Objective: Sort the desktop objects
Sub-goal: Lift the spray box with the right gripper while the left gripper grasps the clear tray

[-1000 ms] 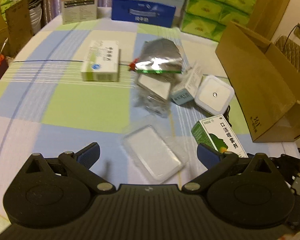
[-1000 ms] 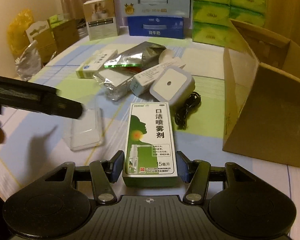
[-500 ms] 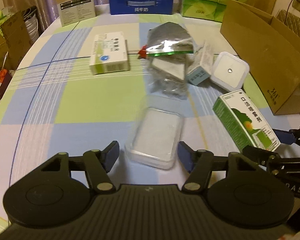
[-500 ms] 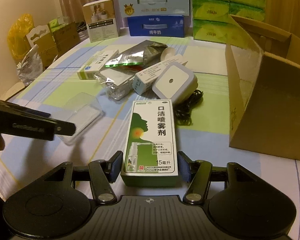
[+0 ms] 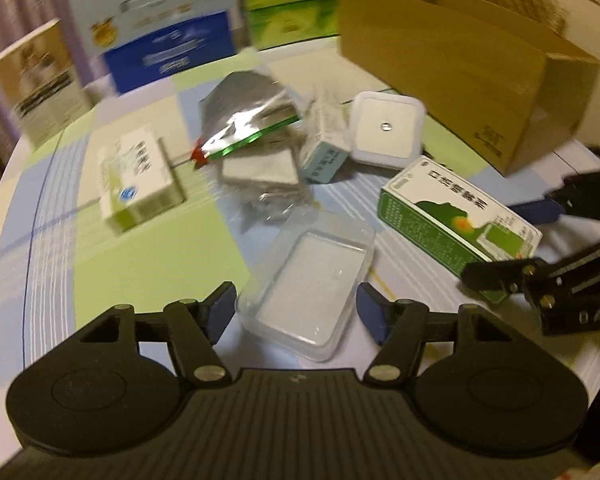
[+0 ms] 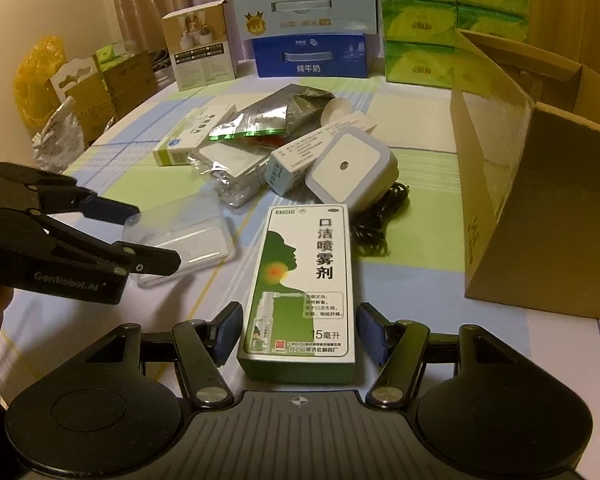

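Spray box point(image 6: 300, 280) on checked tablecloth point(image 6: 412, 284); cardboard box point(image 6: 540, 208) right.

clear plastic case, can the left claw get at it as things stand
Probably yes: the left claw is open with the clear plastic case already between its fingers, and nothing lies on top of it.

My left gripper point(image 5: 296, 306) and right gripper point(image 6: 298, 332) are both showing matte black ribbed bodies, round side discs, silver screws, blue finger pads point(image 6: 227, 330); white "GenRobot.AI" lettering is showing.
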`<state>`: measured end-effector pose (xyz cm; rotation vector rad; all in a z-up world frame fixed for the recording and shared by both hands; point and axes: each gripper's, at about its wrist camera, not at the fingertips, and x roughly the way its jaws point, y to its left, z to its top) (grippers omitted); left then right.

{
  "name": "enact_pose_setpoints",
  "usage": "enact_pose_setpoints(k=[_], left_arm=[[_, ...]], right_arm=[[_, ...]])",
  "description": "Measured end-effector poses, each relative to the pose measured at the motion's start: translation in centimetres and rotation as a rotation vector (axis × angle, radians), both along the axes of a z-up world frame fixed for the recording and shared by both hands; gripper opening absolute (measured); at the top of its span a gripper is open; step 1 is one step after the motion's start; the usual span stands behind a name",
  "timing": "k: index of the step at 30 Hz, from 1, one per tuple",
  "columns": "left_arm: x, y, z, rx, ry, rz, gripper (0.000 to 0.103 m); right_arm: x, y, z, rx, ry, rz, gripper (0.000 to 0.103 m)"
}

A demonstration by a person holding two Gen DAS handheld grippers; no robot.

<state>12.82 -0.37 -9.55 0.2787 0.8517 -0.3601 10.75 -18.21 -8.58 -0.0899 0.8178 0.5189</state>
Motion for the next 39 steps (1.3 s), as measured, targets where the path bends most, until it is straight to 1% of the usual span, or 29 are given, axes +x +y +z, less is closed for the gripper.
enact_pose_setpoints(k=[2,4,7,8,9,10,14,17,19,25,32,34,35,36,38,39], left_arm=[[0.4,-0.2,-0.2,0.026,-0.012,-0.054,0.064],[0.9,-0.2,-0.4,0.031,-0.008,-0.094,0.064],[1.4,-0.2,-0.9,0.006,0.037,-0.104,0.063],[1.4,-0.3,-0.9,0.002,0.053,-0.101,0.061],[1.3,-0.4,-1.0,0.003,0.067,-0.094,0.055],[1.0,-0.4,-0.9,-0.006,0.072,-0.084,0.052],[0.2,-0.7,-0.9,-0.008,0.057,-0.051,0.053],[0.4,-0.7,-0.9,-0.024,0.055,-0.003,0.054],[0.7,-0.7,-1.0,-0.027,0.053,0.026,0.058],[0.8,-1.0,-1.1,-0.013,0.017,0.05,0.059],[1.0,-0.9,-1.2,-0.035,0.018,0.077,0.059],[1.0,-1.0,-1.2,-0.037,0.018,0.081,0.057],[1.0,-1.0,-1.3,-0.045,0.022,0.086,0.054],[1.0,-0.9,-1.3,-0.058,0.028,0.094,0.053],[1.0,-0.9,-1.2,-0.063,0.034,0.119,0.052],[0.9,-0.9,-1.2,-0.064,0.036,0.128,0.052]], right_arm=[[0.0,0.2,-0.1,-0.003,-0.002,0.003,0.061],[0.0,0.2,-0.2,-0.006,0.0,0.005,0.061],[0.0,0.2,-0.2,-0.006,-0.004,0.0,0.062],[0.0,0.2,-0.2,-0.002,-0.005,-0.003,0.062],[0.0,0.1,-0.2,-0.001,-0.007,-0.006,0.063],[0.0,0.2,-0.2,-0.002,-0.009,-0.007,0.063],[0.2,0.4,-0.2,-0.005,-0.012,0.003,0.064],[0.3,0.6,-0.2,-0.007,-0.02,0.001,0.065],[0.4,0.8,-0.2,-0.014,-0.03,-0.001,0.065],[0.9,1.5,-0.6,-0.028,-0.045,0.008,0.065],[1.4,1.8,-1.0,-0.037,-0.035,-0.004,0.065],[1.4,1.8,-1.0,-0.042,-0.039,-0.005,0.065],[1.4,1.8,-1.1,-0.045,-0.041,-0.006,0.065],[1.4,1.9,-1.1,-0.047,-0.041,-0.006,0.064],[1.3,2.0,-1.1,-0.062,-0.049,-0.009,0.055],[1.3,2.0,-1.0,-0.068,-0.053,-0.011,0.053]])
